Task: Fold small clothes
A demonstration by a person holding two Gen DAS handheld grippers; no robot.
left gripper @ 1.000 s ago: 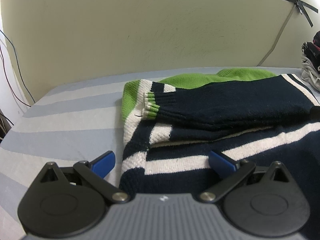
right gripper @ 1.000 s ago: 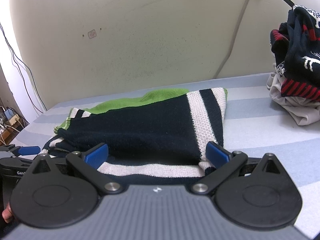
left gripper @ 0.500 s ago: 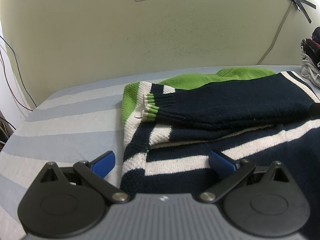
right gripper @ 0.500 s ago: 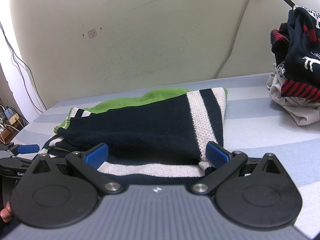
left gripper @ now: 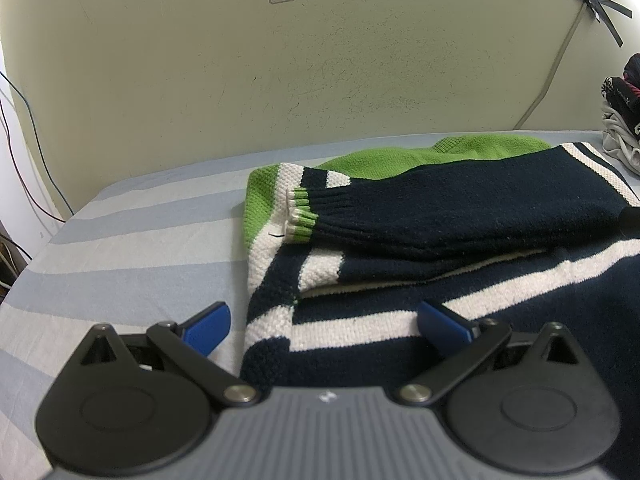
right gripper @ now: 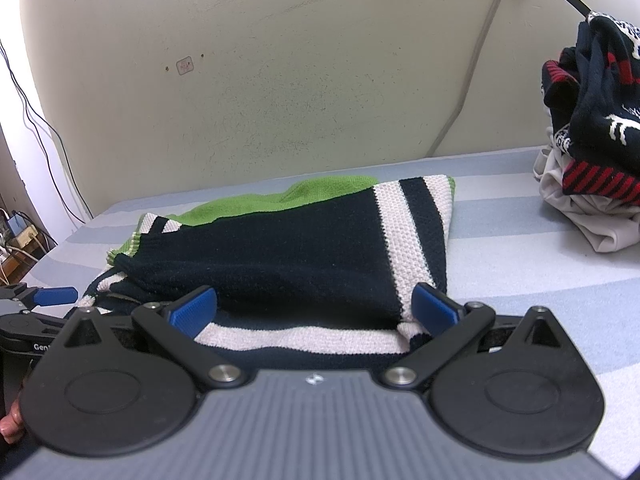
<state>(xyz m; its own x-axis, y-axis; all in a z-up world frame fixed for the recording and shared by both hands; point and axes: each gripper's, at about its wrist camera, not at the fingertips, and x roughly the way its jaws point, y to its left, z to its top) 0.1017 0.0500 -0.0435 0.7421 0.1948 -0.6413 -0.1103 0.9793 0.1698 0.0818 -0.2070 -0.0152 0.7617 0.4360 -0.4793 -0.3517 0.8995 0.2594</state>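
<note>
Lying on the striped bedsheet (left gripper: 132,240), sleeves folded in, the knitted sweater (left gripper: 460,216) looks thick, soft, floppy; best pinched at its near hem corners; left gripper (left gripper: 320,320) and right gripper (right gripper: 316,304) both spread wide, empty.

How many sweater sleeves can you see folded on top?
1. One navy sleeve lies across the striped sweater, its green-tipped cuff pointing left. A second sleeve may be hidden underneath.

I count one striped sweater (left gripper: 460,216) in front of me, two grippers — my left (left gripper: 324,322) and my right (right gripper: 314,306) — and one pile of clothes (right gripper: 588,140) far right.
</note>
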